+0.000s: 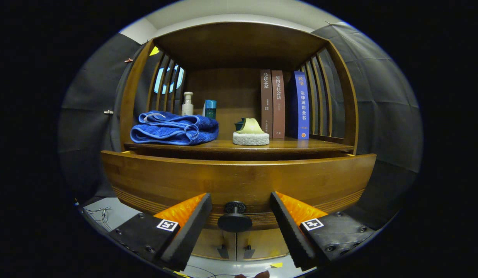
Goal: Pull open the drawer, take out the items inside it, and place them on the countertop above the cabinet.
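Between the tongs (237, 222): the drawer (239, 179) knob (235, 221), fingers wide, touching nothing.
Drawer stands slightly out under the worktop's (293, 144) front edge; stiff wood, likely heavy; small round knob looks slippery, so grip its narrow stem.

Camera riding on the gripper (237, 222), looking straight ahead along its two spread fingers (192, 227), very close to the drawer front (239, 179), low down near its knob (235, 220), peeking slightly up at the shelf (239, 146) above
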